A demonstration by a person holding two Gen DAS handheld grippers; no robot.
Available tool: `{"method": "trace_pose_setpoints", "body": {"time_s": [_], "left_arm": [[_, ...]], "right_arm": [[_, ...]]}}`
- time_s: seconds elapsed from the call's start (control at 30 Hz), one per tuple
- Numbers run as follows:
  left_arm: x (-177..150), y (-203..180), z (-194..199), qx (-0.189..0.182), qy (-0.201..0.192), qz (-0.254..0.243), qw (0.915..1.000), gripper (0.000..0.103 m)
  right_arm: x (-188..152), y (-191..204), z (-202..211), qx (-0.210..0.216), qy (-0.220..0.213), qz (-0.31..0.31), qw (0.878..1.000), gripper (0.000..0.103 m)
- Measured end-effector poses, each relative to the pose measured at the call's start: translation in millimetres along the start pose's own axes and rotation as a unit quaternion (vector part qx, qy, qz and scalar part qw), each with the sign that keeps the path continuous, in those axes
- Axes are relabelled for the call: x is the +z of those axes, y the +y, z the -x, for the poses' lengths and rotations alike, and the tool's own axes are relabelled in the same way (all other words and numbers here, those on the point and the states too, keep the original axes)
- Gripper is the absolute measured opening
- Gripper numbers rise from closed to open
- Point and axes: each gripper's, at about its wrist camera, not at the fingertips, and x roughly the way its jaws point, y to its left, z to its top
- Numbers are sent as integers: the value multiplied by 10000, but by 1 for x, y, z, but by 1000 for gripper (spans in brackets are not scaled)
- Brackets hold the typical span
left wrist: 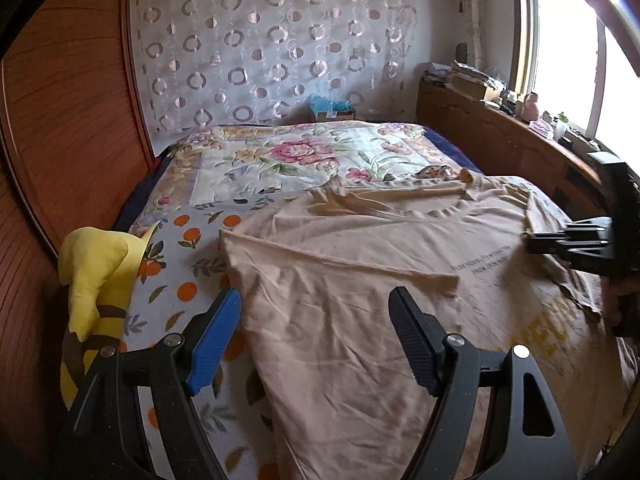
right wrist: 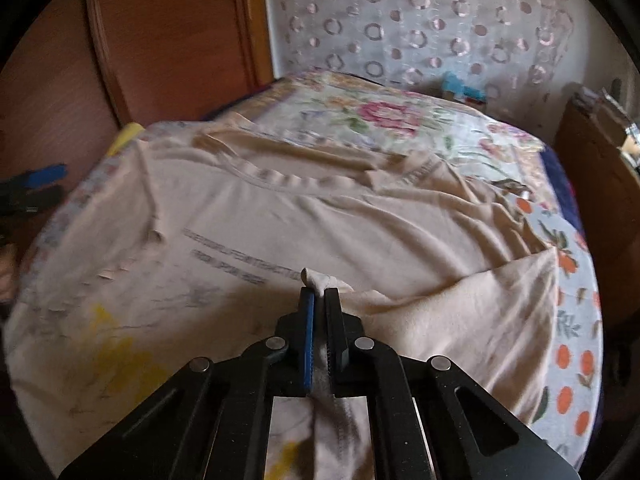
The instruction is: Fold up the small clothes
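A beige T-shirt (left wrist: 360,280) with small dark print and a yellow mark lies spread on the bed, its left side folded inward. My left gripper (left wrist: 316,300) is open and empty just above the shirt's folded left part. My right gripper (right wrist: 319,294) is shut on a pinch of the shirt (right wrist: 280,220) fabric, which sticks out past the fingertips. It lifts the right side of the shirt over the middle. The right gripper also shows at the right edge of the left wrist view (left wrist: 532,240).
The bed has an orange-print sheet (left wrist: 180,272) and a floral quilt (left wrist: 288,156) behind the shirt. A yellow plush toy (left wrist: 96,272) lies at the bed's left edge by a wooden wardrobe (left wrist: 72,120). A cluttered wooden shelf (left wrist: 500,120) runs under the window on the right.
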Motion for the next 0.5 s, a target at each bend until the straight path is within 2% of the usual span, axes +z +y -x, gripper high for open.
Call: {"method": "trace_pose_setpoints", "body": {"time_s": [0.07, 0.13, 0.2, 0.23, 0.3, 0.37, 0.5], "left_arm": [[5, 6, -7, 33, 41, 13, 10000, 77], [10, 11, -15, 57, 82, 36, 9999, 77], [14, 18, -25, 67, 160, 71, 9998, 77], [16, 21, -30, 81, 198, 81, 9997, 77], [18, 27, -39, 106, 258, 83, 9996, 77], [22, 33, -50, 111, 337, 108, 9993, 77], [25, 40, -66, 75, 498, 135, 9986, 75]], "right_arm": [[0, -4, 6, 233, -105, -99, 9996, 5], [2, -10, 10, 346, -160, -169, 9991, 14], [4, -20, 16, 114, -240, -175, 9995, 33], [3, -26, 19, 19, -277, -169, 9995, 35], [3, -40, 23, -249, -317, -169, 9990, 48], [0, -53, 26, -496, -290, -194, 9982, 54], [-6, -81, 18, -838, -145, -390, 9956, 54]]}}
